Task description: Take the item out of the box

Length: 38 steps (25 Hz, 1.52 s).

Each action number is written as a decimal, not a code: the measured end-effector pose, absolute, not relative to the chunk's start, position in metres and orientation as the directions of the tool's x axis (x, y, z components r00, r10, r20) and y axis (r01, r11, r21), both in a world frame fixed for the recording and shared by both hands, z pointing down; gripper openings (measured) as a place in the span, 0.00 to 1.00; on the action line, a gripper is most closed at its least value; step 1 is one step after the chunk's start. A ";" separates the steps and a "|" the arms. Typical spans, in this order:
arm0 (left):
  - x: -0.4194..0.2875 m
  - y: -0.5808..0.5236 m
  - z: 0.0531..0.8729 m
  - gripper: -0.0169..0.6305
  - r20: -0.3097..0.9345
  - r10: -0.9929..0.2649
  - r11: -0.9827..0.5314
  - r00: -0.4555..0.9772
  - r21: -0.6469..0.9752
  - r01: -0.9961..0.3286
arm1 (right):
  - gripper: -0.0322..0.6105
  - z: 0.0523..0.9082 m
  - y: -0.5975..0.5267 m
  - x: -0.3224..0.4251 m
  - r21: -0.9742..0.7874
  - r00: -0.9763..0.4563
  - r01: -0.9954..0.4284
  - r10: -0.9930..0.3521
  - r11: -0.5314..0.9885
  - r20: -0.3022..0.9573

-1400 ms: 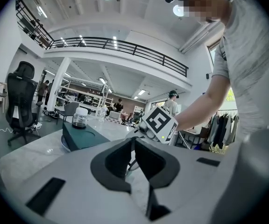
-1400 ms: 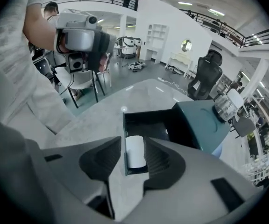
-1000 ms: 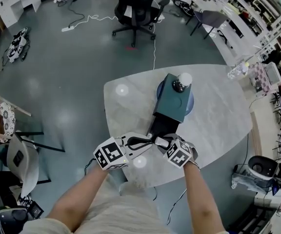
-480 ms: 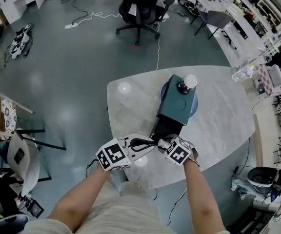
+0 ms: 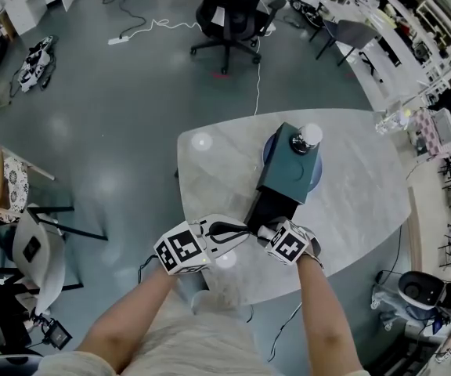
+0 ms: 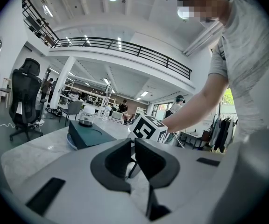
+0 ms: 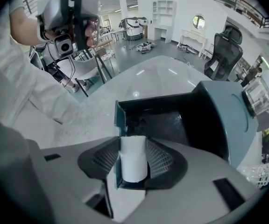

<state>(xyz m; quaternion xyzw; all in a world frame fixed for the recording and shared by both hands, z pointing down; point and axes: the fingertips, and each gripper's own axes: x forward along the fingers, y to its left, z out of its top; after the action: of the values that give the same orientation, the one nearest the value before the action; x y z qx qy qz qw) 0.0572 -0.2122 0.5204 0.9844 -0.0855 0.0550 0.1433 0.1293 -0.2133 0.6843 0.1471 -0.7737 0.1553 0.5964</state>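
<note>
A teal box [image 5: 290, 172] lies on the marble table [image 5: 351, 202], its black drawer [image 5: 268, 210] pulled out toward me. My right gripper [image 5: 272, 232] points steeply down into the drawer's near end [image 7: 125, 120]. A white roll [image 7: 133, 160] stands between the right gripper's [image 7: 133, 143] pads and touches both; the jaws have just been closing on it. My left gripper [image 5: 245, 229] lies level just left of the drawer, its jaws [image 6: 132, 146] together with nothing in them. The right gripper's marker cube [image 6: 148, 129] shows beyond them.
A glass jar with a white lid [image 5: 305, 138] stands on the box's far end, and a blue plate [image 5: 268, 152] lies under the box. A black office chair [image 5: 229, 10] is beyond the table, and a chair [image 5: 10, 190] stands at the left.
Both hands stay almost where they were at the drawer's near end. The right gripper has tipped a little further down over the drawer.
</note>
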 end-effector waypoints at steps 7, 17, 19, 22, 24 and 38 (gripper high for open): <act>0.048 -0.210 0.522 0.06 0.131 -0.146 -0.947 0.980 0.267 -0.177 | 0.35 0.686 -0.210 0.122 -0.028 -0.230 -0.398 -0.071 0.917 0.971; 0.051 -0.206 0.519 0.06 0.131 -0.124 -0.954 0.984 0.256 -0.155 | 0.35 0.680 -0.207 0.124 -0.016 -0.248 -0.405 -0.093 0.914 0.964; 0.052 -0.205 0.518 0.06 0.133 -0.121 -0.955 0.984 0.256 -0.152 | 0.35 0.680 -0.207 0.125 -0.029 -0.265 -0.418 -0.091 0.908 0.960; 0.053 -0.205 0.519 0.06 0.138 -0.118 -0.955 0.983 0.255 -0.150 | 0.35 0.681 -0.207 0.126 -0.045 -0.275 -0.423 -0.081 0.905 0.958; 0.053 -0.205 0.519 0.06 0.140 -0.118 -0.955 0.983 0.255 -0.151 | 0.35 0.683 -0.205 0.127 -0.050 -0.272 -0.414 -0.071 0.909 0.960; 0.055 -0.209 0.520 0.06 0.154 -0.118 -0.953 0.981 0.261 -0.155 | 0.36 0.686 -0.211 0.133 -0.147 -0.347 -0.461 -0.025 0.875 0.938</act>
<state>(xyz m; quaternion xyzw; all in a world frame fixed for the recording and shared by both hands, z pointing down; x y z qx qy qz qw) 0.0552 -0.2085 0.5201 0.9857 -0.0692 0.0686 0.1373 0.1326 -0.2114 0.6863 0.1525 -0.7964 0.1978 0.5508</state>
